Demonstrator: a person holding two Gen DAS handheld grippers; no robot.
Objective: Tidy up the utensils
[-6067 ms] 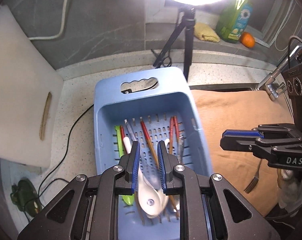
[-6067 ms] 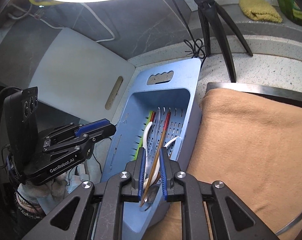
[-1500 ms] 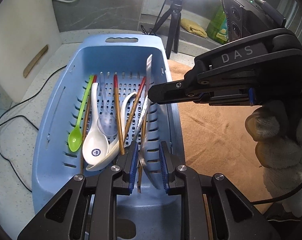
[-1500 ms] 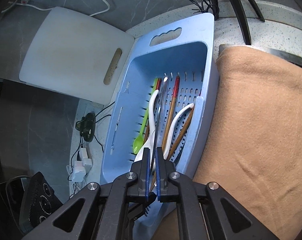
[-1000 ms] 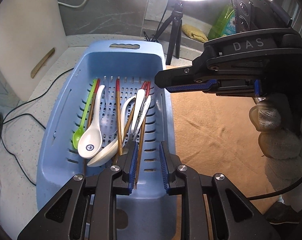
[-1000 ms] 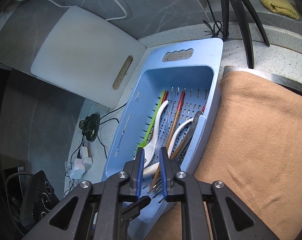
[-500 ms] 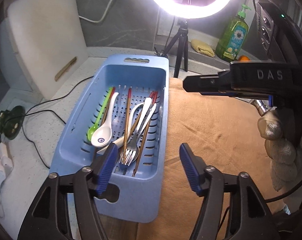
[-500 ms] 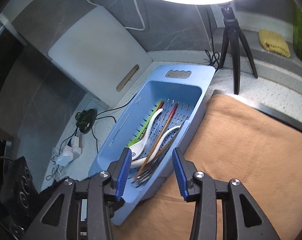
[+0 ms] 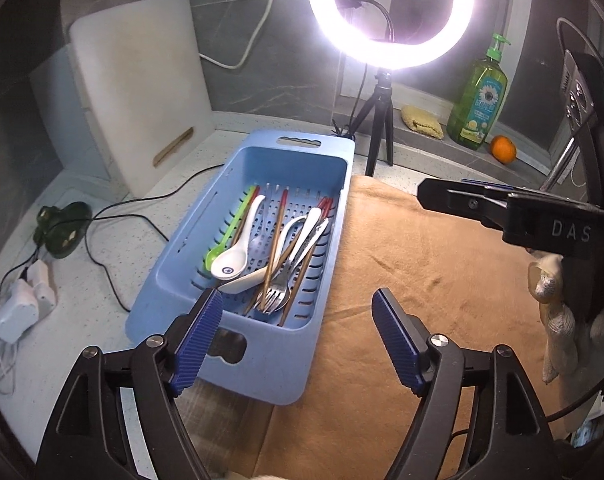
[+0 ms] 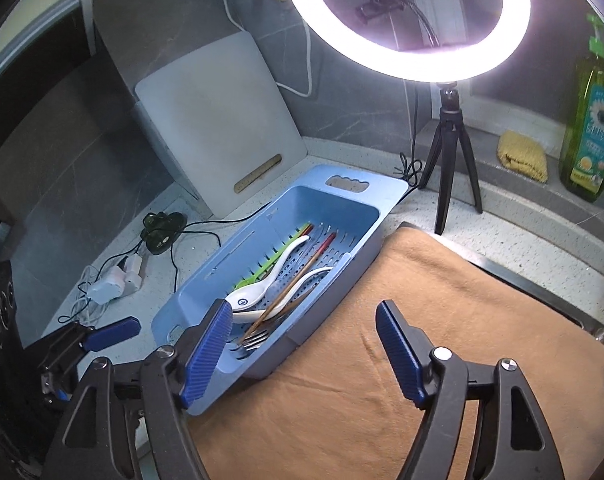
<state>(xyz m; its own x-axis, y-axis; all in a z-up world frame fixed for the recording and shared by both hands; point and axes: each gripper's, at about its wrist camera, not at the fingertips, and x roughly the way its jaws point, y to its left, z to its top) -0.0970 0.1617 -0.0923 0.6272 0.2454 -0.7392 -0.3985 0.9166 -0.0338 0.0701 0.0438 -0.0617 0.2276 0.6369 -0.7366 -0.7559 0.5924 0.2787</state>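
Both grippers hang above the counter, empty. Biggest thing out front: the tan towel [image 9: 442,280], spread flat under and ahead of the left gripper [image 9: 297,336], running off to its right. That gripper's blue-padded fingers [image 9: 195,338] are spread wide with nothing between them. Just ahead and slightly left of them sits the blue basket [image 9: 173,280], its near handle end right under the left pad, its right edge touching the towel.

From the right gripper [image 10: 302,344], same story: pads far apart, holding nothing, the basket [image 10: 342,204] ahead and left of it, towel [image 10: 442,320] beneath and ahead.

Beyond the basket a white cutting board [image 9: 141,84] leans on the wall, and a ring light [image 9: 390,12] on a tripod glares behind. Far right of that, a green soap bottle [image 9: 480,100].

Inside the basket, all the utensils lie lengthwise: a white soup spoon [image 9: 237,248] with its bowl toward the left gripper, a second white spoon [image 9: 261,268] crossing under it, a green spoon [image 9: 227,230] along the left wall, red-tipped chopsticks [image 9: 275,240] across the middle, and a metal fork [image 9: 275,296] with tines at the near end.
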